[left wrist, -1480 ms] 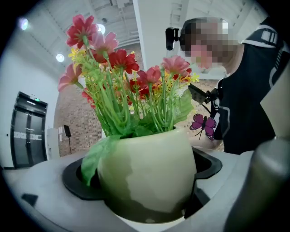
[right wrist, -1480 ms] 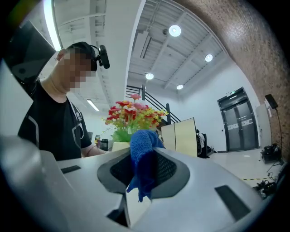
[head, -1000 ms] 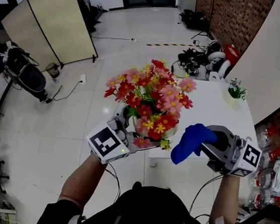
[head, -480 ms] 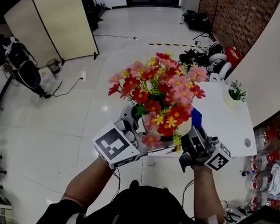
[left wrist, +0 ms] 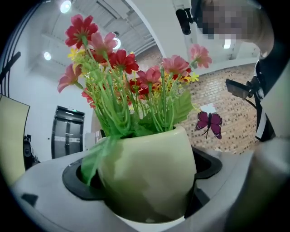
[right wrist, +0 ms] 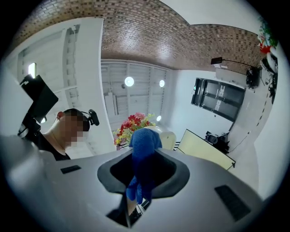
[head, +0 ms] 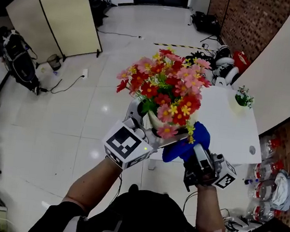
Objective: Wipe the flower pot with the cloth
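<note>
the cream flower pot (head: 156,122) is held up in the air, in front of the person's chest, over the near edge of the white table (head: 223,122). it is filled with green stems and red, pink and yellow flowers (head: 166,89), which spread wide above its rim. in the left gripper view the pot (left wrist: 147,176) is seen clamped between the two jaws of the left gripper (head: 142,128), its rounded wall pressed on both sides, with one green leaf (left wrist: 95,158) hung over the rim toward the jaw on that view's left.

the blue cloth (head: 183,146) is pinched in the right gripper (head: 195,155) – in the right gripper view a bunched fold of cloth (right wrist: 144,158) is seen caught between the closed-in jaws, its free end pointed up toward the pot (right wrist: 166,138). in the head view the cloth is brought up against the pot's lower right side, just under the flowers; whether it is truly touching cannot be told.

farther out, a small potted plant (head: 243,96) is set on the far part of the table, well apart from the pot. a folding screen (head: 63,13) is stood on the tiled floor at the upper left, and a purple butterfly (left wrist: 208,123) is seen on the brick wall.
</note>
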The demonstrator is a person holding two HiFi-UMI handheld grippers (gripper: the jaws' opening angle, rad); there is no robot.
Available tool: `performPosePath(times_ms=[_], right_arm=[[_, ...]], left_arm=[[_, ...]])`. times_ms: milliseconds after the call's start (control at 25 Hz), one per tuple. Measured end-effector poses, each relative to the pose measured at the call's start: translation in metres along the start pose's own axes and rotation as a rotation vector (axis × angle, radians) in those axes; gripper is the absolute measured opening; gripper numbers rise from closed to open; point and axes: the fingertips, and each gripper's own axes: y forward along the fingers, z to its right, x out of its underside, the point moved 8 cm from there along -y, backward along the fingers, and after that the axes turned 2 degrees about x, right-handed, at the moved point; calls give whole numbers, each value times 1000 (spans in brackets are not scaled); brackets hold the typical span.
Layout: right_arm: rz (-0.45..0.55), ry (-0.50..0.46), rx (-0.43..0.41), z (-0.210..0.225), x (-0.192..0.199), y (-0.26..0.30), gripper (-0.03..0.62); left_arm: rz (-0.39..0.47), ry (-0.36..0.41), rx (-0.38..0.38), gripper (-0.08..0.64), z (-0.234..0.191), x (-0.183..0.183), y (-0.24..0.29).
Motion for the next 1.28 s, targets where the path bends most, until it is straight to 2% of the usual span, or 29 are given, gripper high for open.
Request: performPosePath(times_ms=[160, 320, 520, 640, 760, 920, 1040, 1160, 1280], right_arm=[[83, 25, 78, 19, -8, -21, 71], [22, 38, 153, 48, -6, -6, 71], [45, 113, 66, 51, -2, 30, 71], [55, 143, 23, 45, -3, 34, 71], [29, 139, -4, 32, -1, 19, 71], [14, 117, -79, 12, 5, -4, 71], [19, 96, -133, 7, 8, -17, 71], [48, 90, -100, 14, 4, -33, 71], [47, 55, 16, 30, 0, -39, 71]], left_arm=[[36, 15, 47, 578, 16, -6, -6], [79, 0, 97, 578, 18, -15, -7], [93, -44, 131, 578, 20, -17, -6], [67, -26, 92, 578, 19, -11, -2], [50, -26, 31, 578, 18, -3, 1], [57, -57, 22, 577, 13, 8, 2], [61, -44, 22, 578, 11, 6, 0], [61, -27, 26, 578, 16, 6, 1], [57, -38, 43, 578, 19, 6, 1]])
